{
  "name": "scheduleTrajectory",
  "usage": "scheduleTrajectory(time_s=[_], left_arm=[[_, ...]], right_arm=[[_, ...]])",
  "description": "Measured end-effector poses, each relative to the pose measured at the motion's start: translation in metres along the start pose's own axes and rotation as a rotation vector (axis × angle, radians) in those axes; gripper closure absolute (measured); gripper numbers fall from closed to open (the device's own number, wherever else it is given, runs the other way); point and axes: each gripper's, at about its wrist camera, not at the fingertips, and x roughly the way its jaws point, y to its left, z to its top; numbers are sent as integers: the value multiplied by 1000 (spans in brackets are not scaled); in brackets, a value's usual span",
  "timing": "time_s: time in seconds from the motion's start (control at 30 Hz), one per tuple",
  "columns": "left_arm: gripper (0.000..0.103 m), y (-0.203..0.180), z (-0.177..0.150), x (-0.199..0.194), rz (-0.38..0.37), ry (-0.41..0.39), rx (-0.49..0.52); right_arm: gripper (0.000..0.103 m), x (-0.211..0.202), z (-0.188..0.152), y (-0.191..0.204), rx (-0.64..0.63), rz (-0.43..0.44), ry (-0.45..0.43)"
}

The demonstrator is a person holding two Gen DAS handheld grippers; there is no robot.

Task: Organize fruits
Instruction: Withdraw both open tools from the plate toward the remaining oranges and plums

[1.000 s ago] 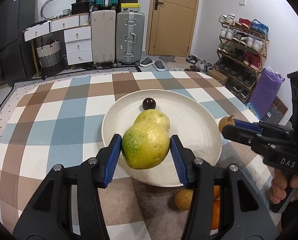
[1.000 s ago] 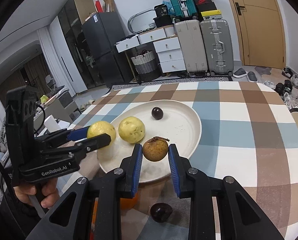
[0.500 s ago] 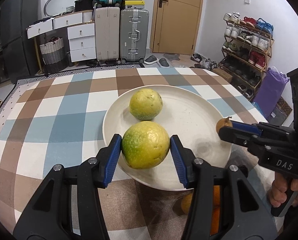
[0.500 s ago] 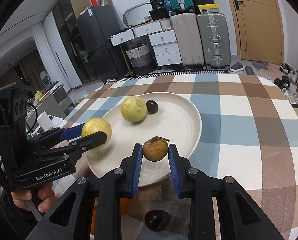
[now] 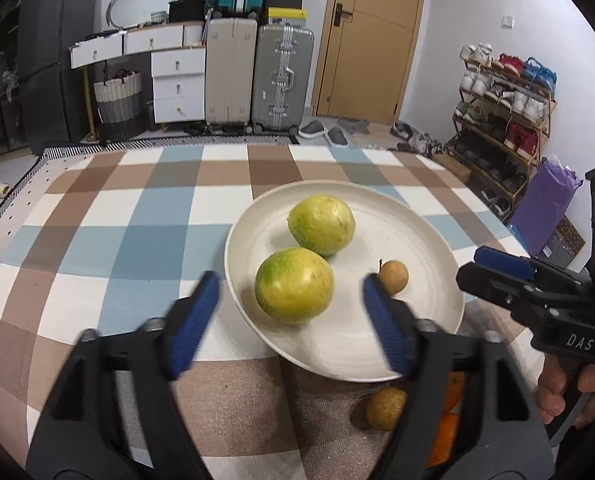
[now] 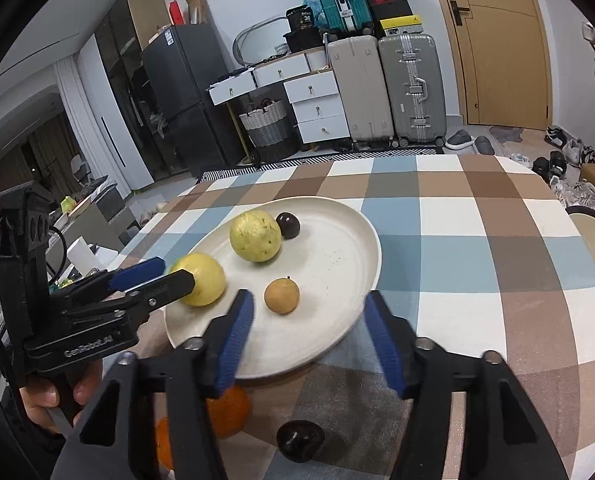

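Both tongs had just been opening: left tongs (image 5: 289, 316) released the green-yellow fruit (image 5: 294, 286) onto the plate (image 5: 437, 320), right tongs (image 6: 309, 340) freed the small brown fruit (image 6: 282, 295); loose fruits lay nearer, on the bench (image 5: 97, 220).

Even indoor light, fisheye-bent edges, dark corners, claw tips motion-blurred.

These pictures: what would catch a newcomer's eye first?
The white plate in the middle of the checked table, holding two yellow-green fruits, a small brown fruit and a dark one. Near the plate's front edge, the left gripper and right gripper have just been opening, nothing pinched.
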Motion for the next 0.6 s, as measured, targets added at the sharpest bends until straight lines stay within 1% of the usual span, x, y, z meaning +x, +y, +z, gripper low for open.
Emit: scheduleTrajectory(time_s=[0.03, 0.07, 0.1, 0.17, 0.27, 0.3, 0.33, 0.37, 0.6], left_arm=[[13, 0, 0, -4, 7, -20, -1], [13, 1, -1, -8, 14, -33, -1], [11, 1, -1, -11, 13, -36, -1], [7, 4, -3, -14, -1, -28, -14], [1, 7, -6, -22, -2, -41, -26], [1, 8, -7, -24, 1, -45, -28], [1, 9, -8, -26, 2, -46, -30], [1, 9, -9, -28, 3, -43, -31], [1, 7, -16, -43, 13, -61, -37]], right_arm=[[28, -2, -1, -1, 1, -4, -13], [25, -3, -1, -1, 8, -5, -16], [24, -4, -2, -2, 18, 0, -16], [16, -3, -3, -2, 22, 18, -11], [12, -6, -6, -1, 25, 19, -11], [10, -8, -7, -1, 22, 16, -12], [4, -9, -8, -1, 21, 14, -13], [1, -10, -9, -2, 22, 12, -15], [0, -14, -12, 1, -17, -7, -13]])
